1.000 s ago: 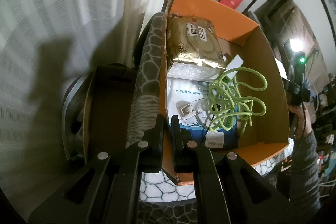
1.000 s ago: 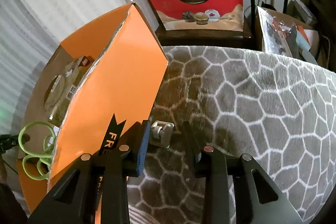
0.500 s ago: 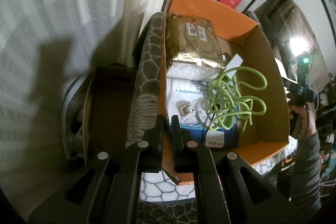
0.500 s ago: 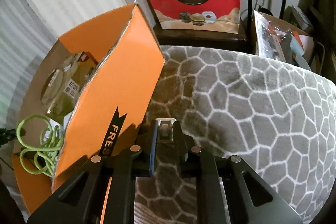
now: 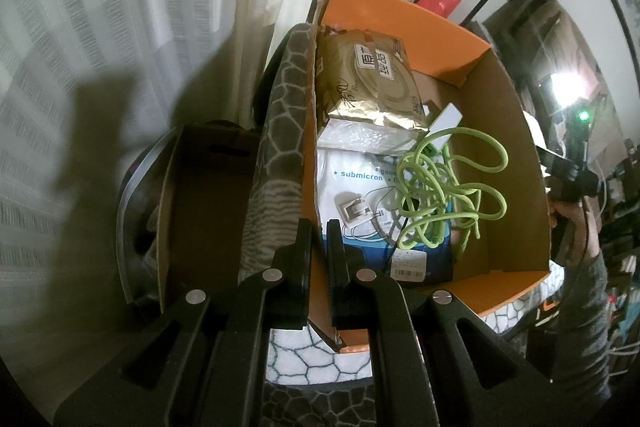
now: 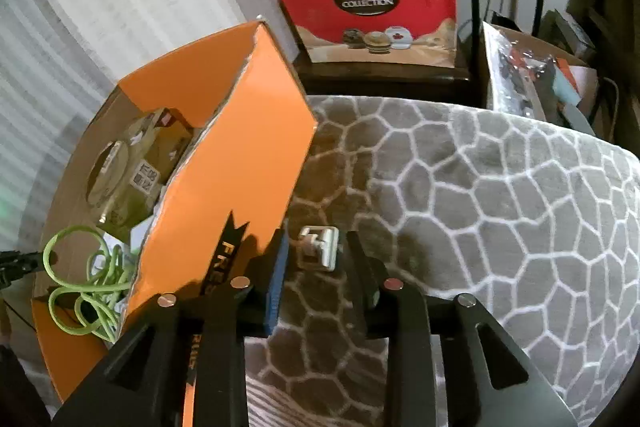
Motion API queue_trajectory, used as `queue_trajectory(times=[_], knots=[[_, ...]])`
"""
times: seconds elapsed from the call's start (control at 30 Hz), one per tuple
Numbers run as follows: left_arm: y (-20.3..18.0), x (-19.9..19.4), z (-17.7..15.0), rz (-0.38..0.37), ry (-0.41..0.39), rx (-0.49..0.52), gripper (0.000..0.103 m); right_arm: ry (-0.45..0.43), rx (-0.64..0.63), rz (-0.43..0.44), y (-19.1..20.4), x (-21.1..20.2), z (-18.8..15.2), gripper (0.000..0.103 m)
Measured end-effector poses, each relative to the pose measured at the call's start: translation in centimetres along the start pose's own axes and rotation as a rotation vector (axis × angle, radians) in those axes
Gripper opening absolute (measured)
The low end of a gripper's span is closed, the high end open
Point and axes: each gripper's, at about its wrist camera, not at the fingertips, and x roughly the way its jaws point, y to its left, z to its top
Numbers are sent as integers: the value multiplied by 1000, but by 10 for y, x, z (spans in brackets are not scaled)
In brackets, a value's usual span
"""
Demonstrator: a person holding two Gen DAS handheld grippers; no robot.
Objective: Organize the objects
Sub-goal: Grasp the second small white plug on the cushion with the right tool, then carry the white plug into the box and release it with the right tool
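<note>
Left gripper [image 5: 319, 243], nearly closed, clamps the near wall of the orange box [image 5: 516, 147]. Right gripper [image 6: 316, 259], fingers parted, straddles a small white plug [image 6: 319, 247] lying on the grey honeycomb-patterned cushion [image 6: 500, 195], just beside the box's outer wall; contact cannot be told. White curtains [image 5: 100, 27] and a red gift bag [image 6: 372, 7] stand behind. Inside the box lie a gold packet [image 5: 368, 79], a green cord [image 5: 444, 191] and a white pack, partly covered.

The left wrist camera is looking down closely into the orange box [image 5: 516, 131]; the right one is facing its outer wall [image 6: 224, 187], both sharing it.
</note>
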Motion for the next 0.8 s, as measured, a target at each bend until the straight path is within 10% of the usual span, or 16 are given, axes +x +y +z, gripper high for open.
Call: queue_trajectory(times=[0.8], knots=[[-2, 0, 0, -2, -3, -2, 6, -59, -52, -53, 3, -30, 1, 14]])
